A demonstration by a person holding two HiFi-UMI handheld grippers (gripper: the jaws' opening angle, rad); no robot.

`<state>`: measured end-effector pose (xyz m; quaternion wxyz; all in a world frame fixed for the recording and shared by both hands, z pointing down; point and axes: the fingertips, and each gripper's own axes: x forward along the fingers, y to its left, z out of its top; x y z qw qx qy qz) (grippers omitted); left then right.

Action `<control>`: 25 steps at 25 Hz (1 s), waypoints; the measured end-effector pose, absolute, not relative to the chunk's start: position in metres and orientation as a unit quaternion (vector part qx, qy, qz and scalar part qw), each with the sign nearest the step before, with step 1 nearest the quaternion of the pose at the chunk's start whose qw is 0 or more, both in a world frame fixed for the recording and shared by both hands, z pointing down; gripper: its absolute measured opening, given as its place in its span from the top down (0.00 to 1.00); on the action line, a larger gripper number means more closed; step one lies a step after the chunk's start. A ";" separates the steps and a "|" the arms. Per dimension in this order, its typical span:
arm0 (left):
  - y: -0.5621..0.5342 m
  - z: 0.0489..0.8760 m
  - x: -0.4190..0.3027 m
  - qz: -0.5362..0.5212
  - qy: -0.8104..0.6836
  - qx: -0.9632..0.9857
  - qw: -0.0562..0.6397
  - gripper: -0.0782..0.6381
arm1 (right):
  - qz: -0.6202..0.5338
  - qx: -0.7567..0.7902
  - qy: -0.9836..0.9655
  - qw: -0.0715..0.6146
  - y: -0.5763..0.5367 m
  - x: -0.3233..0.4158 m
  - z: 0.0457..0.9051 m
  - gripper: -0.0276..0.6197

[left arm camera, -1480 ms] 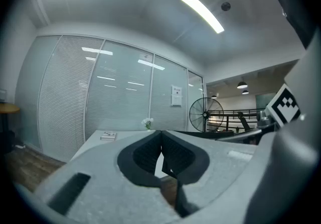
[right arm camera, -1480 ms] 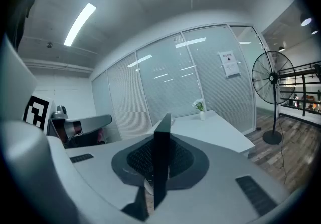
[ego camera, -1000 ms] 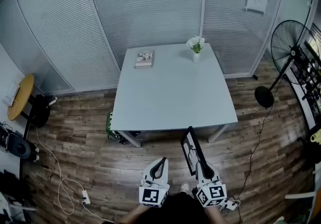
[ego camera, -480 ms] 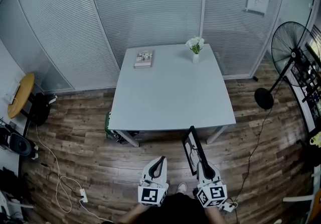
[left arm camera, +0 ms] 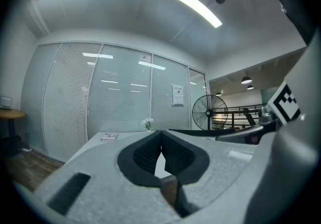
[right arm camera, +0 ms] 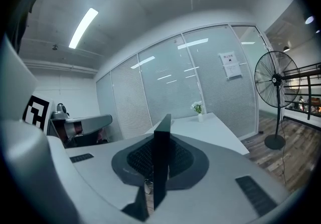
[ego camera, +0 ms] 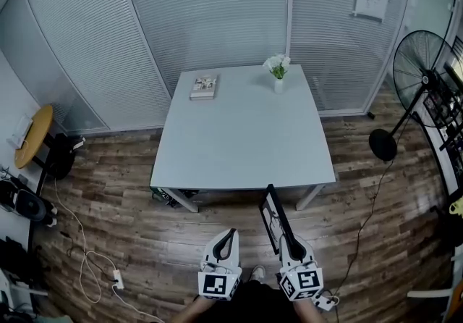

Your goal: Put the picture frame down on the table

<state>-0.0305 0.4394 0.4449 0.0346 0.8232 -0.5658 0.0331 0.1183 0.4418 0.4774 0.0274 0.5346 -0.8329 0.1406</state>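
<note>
Wood flooring surrounds the pale desk in the head view; short of its near edge the right claw holds the picture frame, face visible. Left gripper view: left claw pinched together, empty. Right gripper view: only the frame's black edge, clamped.

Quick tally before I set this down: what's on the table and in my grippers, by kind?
Book: 1
Vase of flowers: 1
Picture frame, clamped in the right gripper: 1
Total: 3
</note>
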 end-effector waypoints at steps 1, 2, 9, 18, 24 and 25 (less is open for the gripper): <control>0.440 0.446 -0.027 0.033 -0.566 0.823 0.035 0.87 | 0.141 0.533 -0.834 0.026 0.440 0.121 0.478 0.89; 0.442 0.447 -0.025 0.034 -0.567 0.822 0.035 0.87 | 0.141 0.533 -0.834 0.024 0.439 0.124 0.478 0.89; 0.423 0.455 -0.020 0.051 -0.568 0.820 0.037 0.87 | 0.151 0.530 -0.834 0.024 0.420 0.132 0.486 0.89; 0.339 0.471 -0.021 0.046 -0.555 0.829 0.051 0.87 | 0.161 0.532 -0.830 0.034 0.355 0.119 0.503 0.89; 0.255 0.475 -0.033 0.034 -0.546 0.836 0.050 0.87 | 0.161 0.537 -0.827 0.049 0.283 0.107 0.508 0.89; 0.239 0.475 -0.036 0.033 -0.543 0.838 0.051 0.87 | 0.161 0.538 -0.826 0.050 0.270 0.104 0.507 0.89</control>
